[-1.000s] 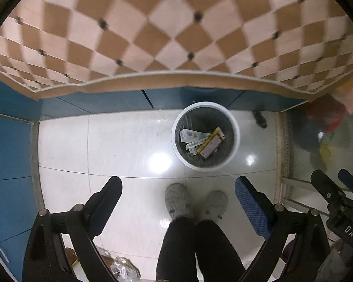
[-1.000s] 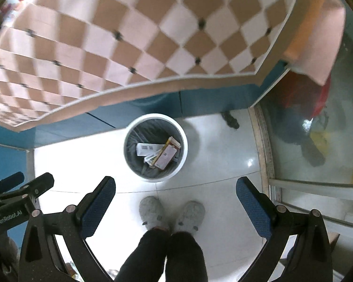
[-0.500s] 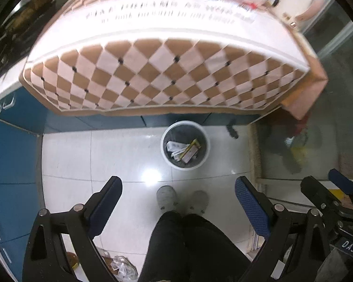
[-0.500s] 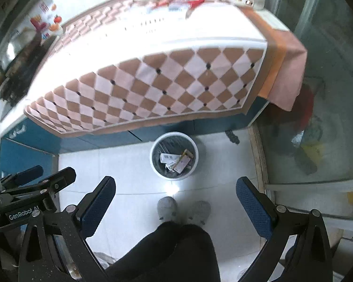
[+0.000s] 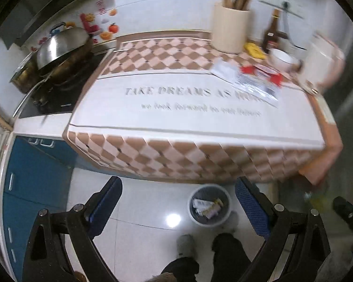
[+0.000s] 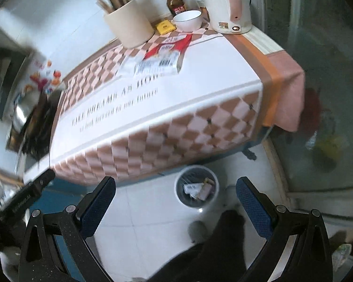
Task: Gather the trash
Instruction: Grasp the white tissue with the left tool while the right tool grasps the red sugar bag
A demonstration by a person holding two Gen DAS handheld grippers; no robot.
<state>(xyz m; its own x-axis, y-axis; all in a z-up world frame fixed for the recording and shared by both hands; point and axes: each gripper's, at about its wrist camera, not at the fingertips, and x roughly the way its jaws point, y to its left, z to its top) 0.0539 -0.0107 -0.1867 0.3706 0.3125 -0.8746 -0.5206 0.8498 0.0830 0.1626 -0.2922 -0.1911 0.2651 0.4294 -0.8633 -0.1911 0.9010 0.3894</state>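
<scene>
White floor tiles (image 5: 141, 211) carry a round white waste bin with a dark liner (image 5: 209, 205), standing upright just in front of the tabletop draped in a brown-and-pink checked cloth (image 5: 188, 117); inside it lie crumpled wrappers and small cartons (image 6: 197, 189). On the tabletop's far right part, a flat red-and-white printed wrapper (image 6: 163, 57) lies with its long axis running from the white bowl (image 6: 188, 20) toward the front edge. Beside it stands a cream cylindrical utensil holder (image 6: 129, 25) holding wooden handles. Both the left gripper (image 5: 178, 208) and the right gripper (image 6: 176, 205) have their blue-padded fingers spread wide, holding nothing.
</scene>
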